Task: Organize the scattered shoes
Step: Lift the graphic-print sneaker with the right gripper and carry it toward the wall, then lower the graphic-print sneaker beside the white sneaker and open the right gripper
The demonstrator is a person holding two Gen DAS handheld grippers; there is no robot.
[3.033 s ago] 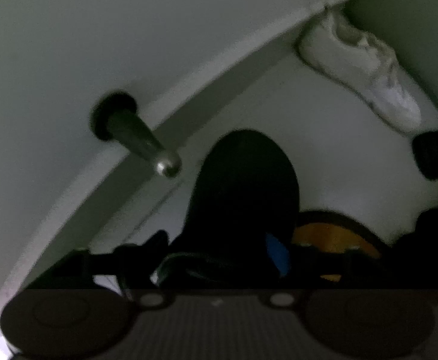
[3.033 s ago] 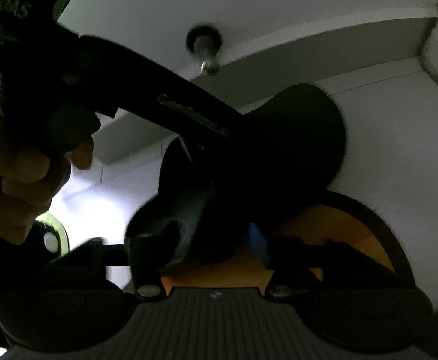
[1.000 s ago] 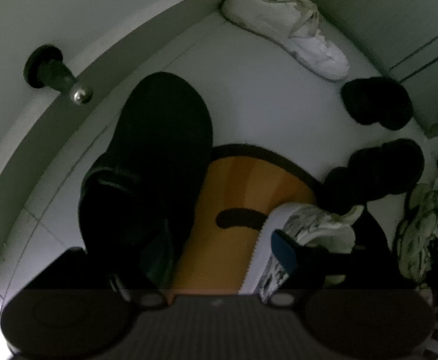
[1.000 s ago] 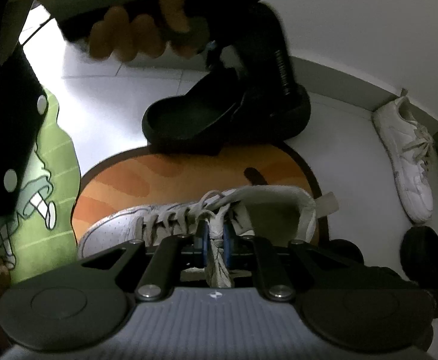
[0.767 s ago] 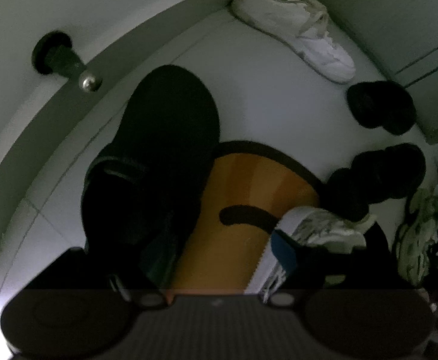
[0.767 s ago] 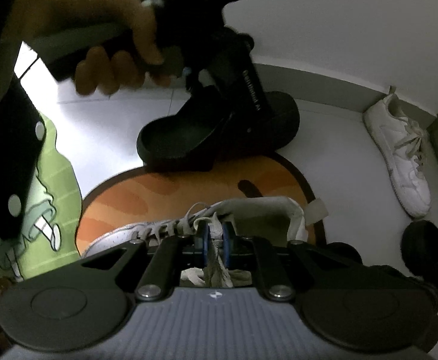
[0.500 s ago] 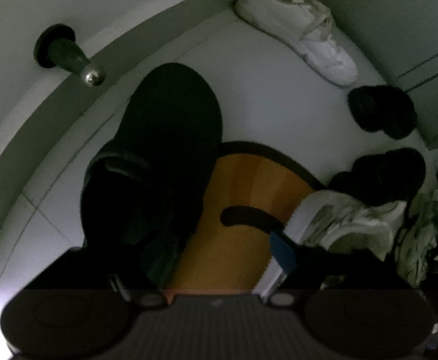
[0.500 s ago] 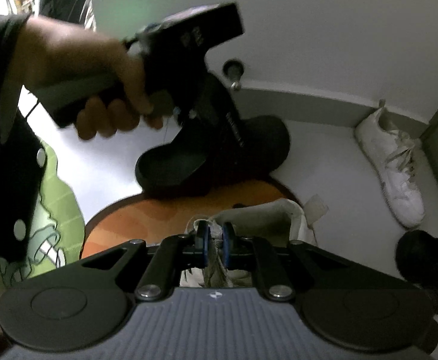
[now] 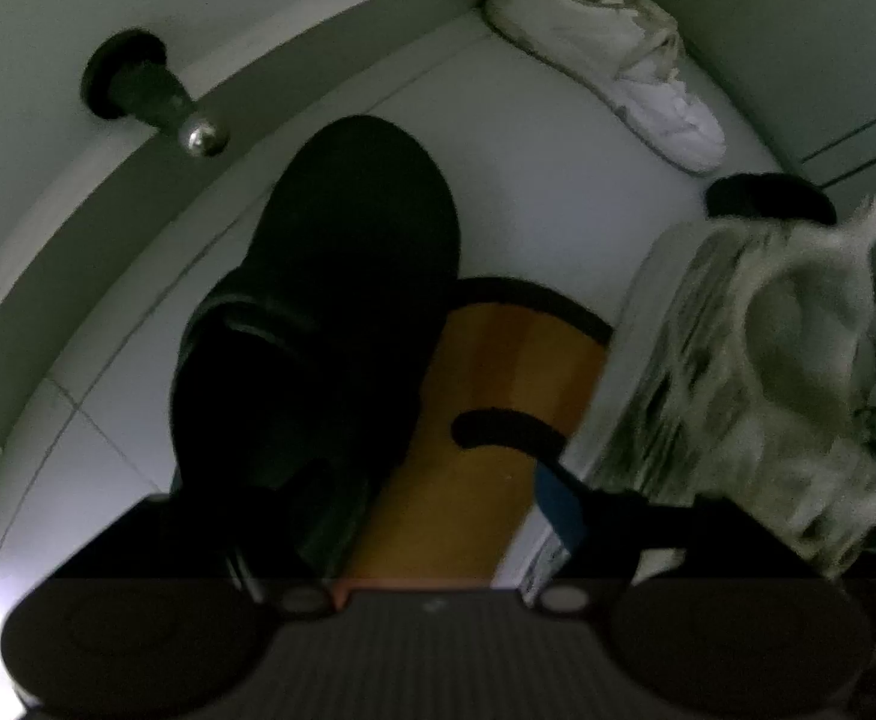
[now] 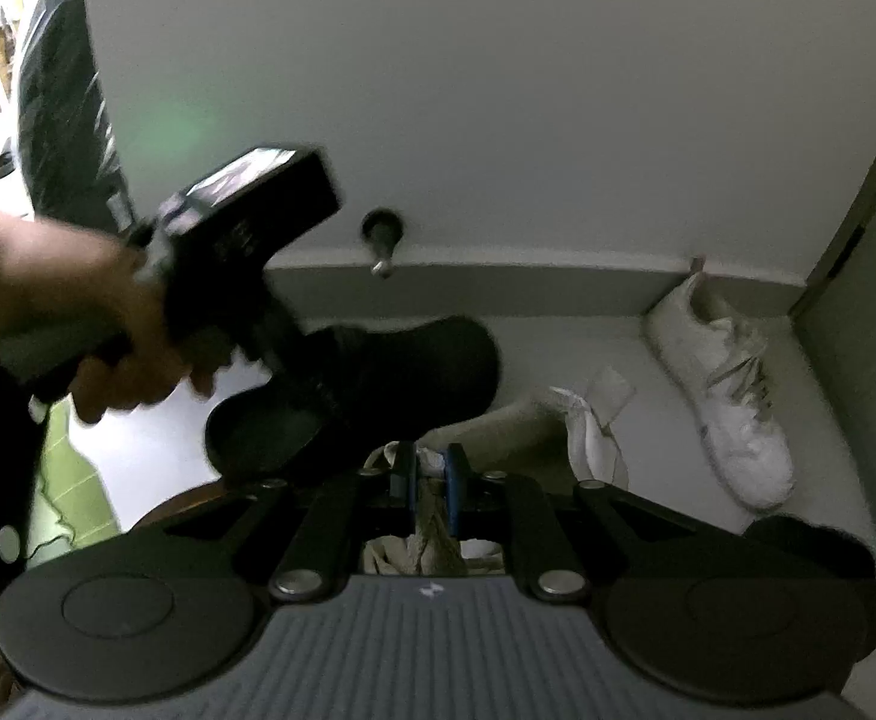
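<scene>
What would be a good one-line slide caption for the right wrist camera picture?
Right gripper pinches a white sneaker by its tongue, while the left gripper holds a black clog near the wall.

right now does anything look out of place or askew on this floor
Yes: the white sneaker lies alone beside the baseboard near the corner, away from its apparent mate, the pale sneaker that the right tool grips by its tongue or laces, tilted off the floor.

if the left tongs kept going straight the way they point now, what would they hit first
Most likely the black clog already between the left tongs: it fills the line ahead of them. Past its toe lie pale floor and the baseboard with the door stopper, though depth is hard to judge in this view.
</scene>
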